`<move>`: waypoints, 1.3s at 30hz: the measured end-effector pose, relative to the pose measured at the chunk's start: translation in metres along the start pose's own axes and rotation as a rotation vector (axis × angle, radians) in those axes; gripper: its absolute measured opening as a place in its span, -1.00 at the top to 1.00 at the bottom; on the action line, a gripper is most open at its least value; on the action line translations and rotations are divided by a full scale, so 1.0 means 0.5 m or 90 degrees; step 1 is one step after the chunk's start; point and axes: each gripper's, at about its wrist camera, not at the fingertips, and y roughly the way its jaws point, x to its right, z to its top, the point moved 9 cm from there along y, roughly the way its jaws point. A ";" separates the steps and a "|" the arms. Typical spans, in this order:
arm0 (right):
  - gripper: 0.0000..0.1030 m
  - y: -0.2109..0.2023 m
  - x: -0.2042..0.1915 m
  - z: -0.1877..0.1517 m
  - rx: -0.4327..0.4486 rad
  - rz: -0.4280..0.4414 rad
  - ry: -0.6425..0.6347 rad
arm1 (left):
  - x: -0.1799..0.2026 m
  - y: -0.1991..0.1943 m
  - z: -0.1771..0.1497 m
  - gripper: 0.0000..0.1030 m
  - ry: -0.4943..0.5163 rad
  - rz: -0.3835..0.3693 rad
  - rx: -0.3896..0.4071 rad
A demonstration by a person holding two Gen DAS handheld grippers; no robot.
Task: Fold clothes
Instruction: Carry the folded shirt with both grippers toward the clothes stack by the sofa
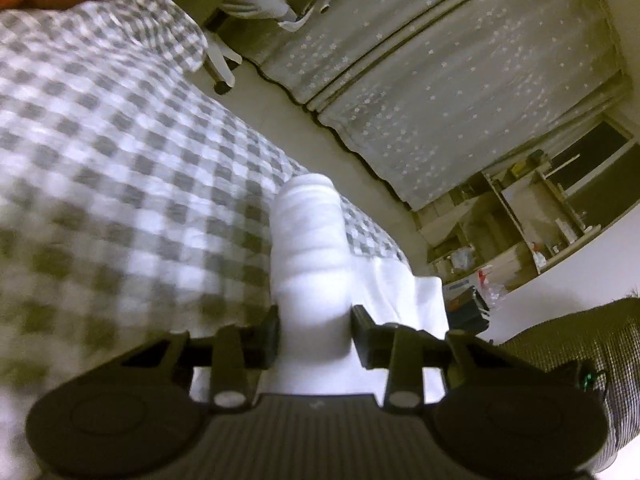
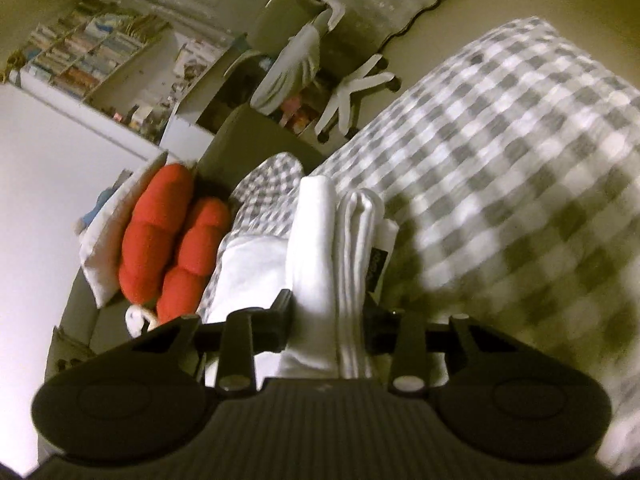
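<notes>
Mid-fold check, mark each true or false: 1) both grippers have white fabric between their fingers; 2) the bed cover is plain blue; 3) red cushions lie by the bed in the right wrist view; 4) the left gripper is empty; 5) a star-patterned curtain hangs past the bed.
1) True. The left gripper and the right gripper each clamp bunched white garment.
2) False. The bed cover is grey-and-white checked.
3) True. Red cushions lie beside the checked cover.
4) False. Its fingers press on a roll of white fabric.
5) True. The curtain with small white stars hangs beyond the bed.
</notes>
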 end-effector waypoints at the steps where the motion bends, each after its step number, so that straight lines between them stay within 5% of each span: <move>1: 0.27 0.002 -0.010 -0.009 -0.006 0.002 -0.001 | -0.004 -0.017 -0.002 0.29 -0.001 0.003 0.001; 16: 0.26 0.034 -0.114 -0.156 -0.103 0.009 -0.053 | -0.099 -0.193 -0.069 0.29 -0.035 0.042 -0.017; 22: 0.10 0.047 -0.090 -0.192 -0.129 -0.018 -0.042 | -0.154 -0.196 -0.099 0.21 -0.049 0.055 -0.043; 32: -0.07 0.032 -0.047 -0.171 -0.118 0.002 0.044 | -0.178 -0.179 -0.089 -0.09 -0.095 -0.024 -0.049; 37: -0.07 0.055 -0.038 -0.186 -0.148 0.020 0.068 | -0.177 -0.153 -0.112 -0.03 -0.096 -0.030 -0.047; 39: 0.17 0.064 -0.042 -0.194 -0.161 0.044 0.072 | -0.173 -0.149 -0.114 0.19 -0.085 -0.018 -0.041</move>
